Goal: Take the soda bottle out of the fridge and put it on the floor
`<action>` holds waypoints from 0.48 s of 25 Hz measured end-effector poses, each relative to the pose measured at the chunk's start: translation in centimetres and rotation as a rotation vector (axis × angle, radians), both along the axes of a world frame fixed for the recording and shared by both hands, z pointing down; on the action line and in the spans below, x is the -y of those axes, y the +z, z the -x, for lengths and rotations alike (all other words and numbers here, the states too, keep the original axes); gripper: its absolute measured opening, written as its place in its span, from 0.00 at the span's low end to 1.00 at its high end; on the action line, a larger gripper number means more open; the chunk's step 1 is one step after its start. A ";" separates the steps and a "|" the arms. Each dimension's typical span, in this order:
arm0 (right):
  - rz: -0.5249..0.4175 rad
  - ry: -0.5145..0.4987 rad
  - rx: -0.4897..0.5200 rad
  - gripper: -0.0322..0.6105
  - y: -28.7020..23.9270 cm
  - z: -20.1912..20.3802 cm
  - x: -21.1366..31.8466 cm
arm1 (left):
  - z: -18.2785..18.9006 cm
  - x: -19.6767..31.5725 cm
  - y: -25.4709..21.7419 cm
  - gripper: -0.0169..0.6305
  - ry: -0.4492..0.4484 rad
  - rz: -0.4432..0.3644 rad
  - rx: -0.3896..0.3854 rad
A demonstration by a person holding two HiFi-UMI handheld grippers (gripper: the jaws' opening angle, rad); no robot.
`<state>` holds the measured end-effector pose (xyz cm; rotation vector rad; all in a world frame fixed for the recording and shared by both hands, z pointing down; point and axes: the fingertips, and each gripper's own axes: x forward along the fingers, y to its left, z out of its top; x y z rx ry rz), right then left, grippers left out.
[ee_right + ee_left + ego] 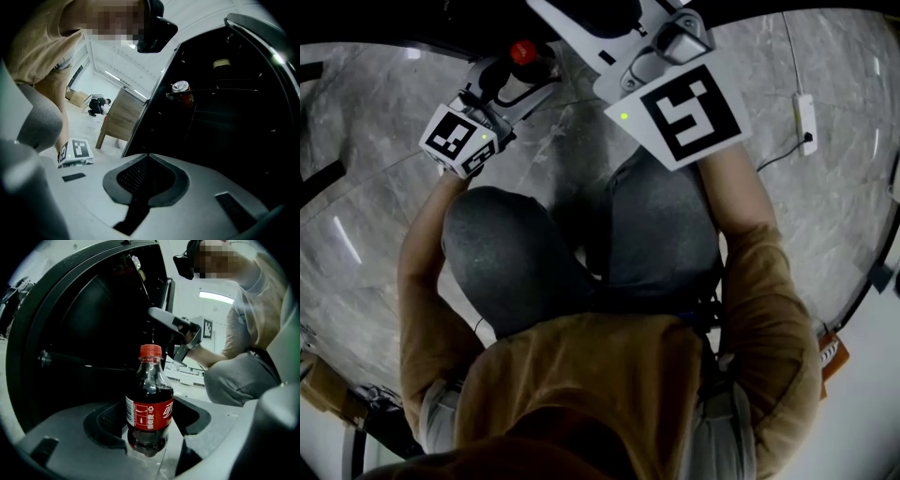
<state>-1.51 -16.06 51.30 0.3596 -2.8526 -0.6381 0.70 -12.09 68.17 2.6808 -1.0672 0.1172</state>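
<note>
The soda bottle (150, 401) stands upright between my left gripper's (151, 434) jaws: dark cola, red cap, red label. The pads press on its lower body, and pale marble floor shows just under its base. In the head view its red cap (522, 52) sticks out of the left gripper (517, 82) above the person's left knee. The open fridge (79, 329) is dark behind the bottle. My right gripper (146, 164) points into the fridge with its dark pads together and nothing between them. Its marker cube (689, 108) sits over the right knee.
A can (181, 87) and a small yellowish thing (221, 63) rest on fridge shelves. A wooden cabinet (119, 119) stands to the fridge's left. A white box with a cable (804, 120) lies on the marble floor (825, 206) at right. The person crouches close to the fridge.
</note>
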 end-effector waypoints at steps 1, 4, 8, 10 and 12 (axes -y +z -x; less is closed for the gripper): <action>0.009 -0.010 0.005 0.05 0.1 0.2 -0.2 | 0.1 0.1 1.3 0.49 -0.017 0.013 0.010; 0.025 -0.041 -0.010 0.05 0.9 0.5 -0.9 | 0.5 0.5 4.7 0.49 -0.059 0.043 0.045; 0.025 -0.050 -0.014 0.05 1.5 0.5 -1.5 | 0.6 1.2 8.4 0.49 -0.089 0.061 0.102; 0.031 -0.053 -0.013 0.05 1.8 0.5 -1.8 | 0.5 1.3 9.7 0.49 -0.104 0.064 0.113; 0.035 -0.058 -0.018 0.05 2.2 0.5 -1.8 | 0.4 1.6 11.0 0.49 -0.114 0.070 0.119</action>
